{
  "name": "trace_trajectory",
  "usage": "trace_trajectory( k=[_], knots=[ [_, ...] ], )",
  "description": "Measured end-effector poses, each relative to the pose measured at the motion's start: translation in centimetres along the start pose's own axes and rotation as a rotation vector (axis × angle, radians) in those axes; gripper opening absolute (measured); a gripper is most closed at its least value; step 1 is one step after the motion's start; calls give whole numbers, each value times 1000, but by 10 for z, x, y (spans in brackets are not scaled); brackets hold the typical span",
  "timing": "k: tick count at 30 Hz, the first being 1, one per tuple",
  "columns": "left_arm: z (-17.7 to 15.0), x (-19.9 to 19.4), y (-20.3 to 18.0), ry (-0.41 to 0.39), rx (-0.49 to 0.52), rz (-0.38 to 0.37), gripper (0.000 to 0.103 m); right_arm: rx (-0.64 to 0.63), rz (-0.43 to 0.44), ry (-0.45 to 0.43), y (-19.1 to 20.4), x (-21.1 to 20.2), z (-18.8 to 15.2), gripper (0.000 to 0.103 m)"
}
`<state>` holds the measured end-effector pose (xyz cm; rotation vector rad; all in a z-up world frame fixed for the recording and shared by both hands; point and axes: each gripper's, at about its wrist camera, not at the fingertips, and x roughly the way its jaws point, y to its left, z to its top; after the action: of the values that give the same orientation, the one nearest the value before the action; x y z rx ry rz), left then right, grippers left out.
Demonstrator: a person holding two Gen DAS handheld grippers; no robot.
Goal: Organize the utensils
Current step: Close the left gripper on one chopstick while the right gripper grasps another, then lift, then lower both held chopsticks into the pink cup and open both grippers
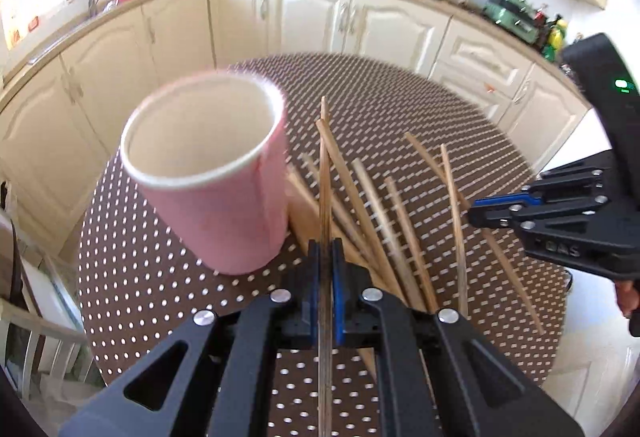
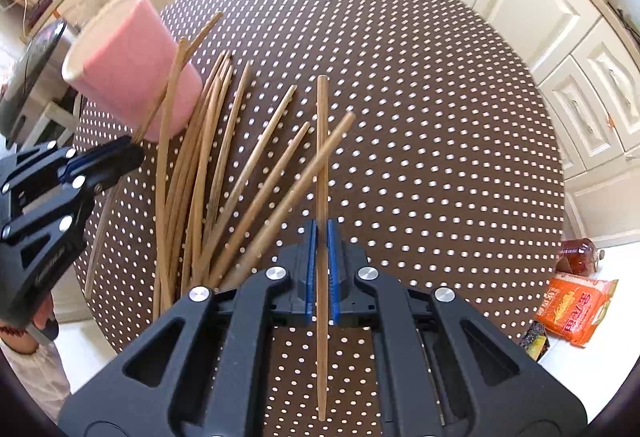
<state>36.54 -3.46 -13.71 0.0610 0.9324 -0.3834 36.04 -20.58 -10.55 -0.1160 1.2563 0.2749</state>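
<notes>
Pink paper cup [image 1: 208, 173], standing upright and apparently empty on the brown dotted table [image 2: 420, 117], its open mouth upward; it is the likely receptacle for the chopsticks. Loose chopsticks [image 2: 208, 157] lie fanned on the cloth just beside the cup's base, their long axes running roughly from the near edge toward the far side, several crossing one another. The left gripper [image 1: 327, 269] has its blue pads closed on a single chopstick [image 1: 325, 173], whose long axis runs along the fingers and projects forward past them; the cup lies just to the left of that stick and slightly ahead, close by. The right gripper [image 2: 322, 257] is likewise clamped on one chopstick [image 2: 322, 157], held parallel to its fingers and lifted clear of the pile; from here the cup lies well apart, up and to the left, beyond the fan and beyond the left gripper, which shows at the left edge of the right wrist view. Judgement: the left hand is the nearer to the cup; each stick must be tipped toward vertical, leading end down, and brought over the rim before release.
</notes>
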Motion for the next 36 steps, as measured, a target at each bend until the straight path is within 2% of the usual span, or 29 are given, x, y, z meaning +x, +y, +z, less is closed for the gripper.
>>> trace_trajectory(
  k=[2,5,8,10,12,15,18,23,31,34,36],
  knots=[
    [2,-10,-2,-27,1,-14,6,24,12,-25,-7,-11,-1,6],
    [6,-17,-9,-43,27,68,6,44,7,-61,-12,-26,-2,6],
    [15,-20,-10,-50,-15,97,6,69,-3,-101,-14,-37,-1,6],
    [19,-24,-15,-73,-12,92,6,86,7,-126,-15,-42,-1,6],
    [22,-31,-14,-110,-35,44,6,103,29,-162,-16,-46,0,6],
    [30,-43,-8,-187,-82,-7,6,114,78,-227,-11,-62,0,6],
    [38,-53,-4,-269,-99,-14,6,100,61,-293,2,-81,5,6],
    [51,-74,7,-424,-124,-31,6,85,119,-398,20,-108,16,6],
    [65,-104,25,-654,-150,-23,6,17,176,-546,64,-145,38,6],
    [65,-111,27,-733,-154,19,6,7,192,-588,75,-154,48,6],
    [67,-117,33,-790,-172,16,6,-3,200,-611,82,-162,54,6]
  ],
)
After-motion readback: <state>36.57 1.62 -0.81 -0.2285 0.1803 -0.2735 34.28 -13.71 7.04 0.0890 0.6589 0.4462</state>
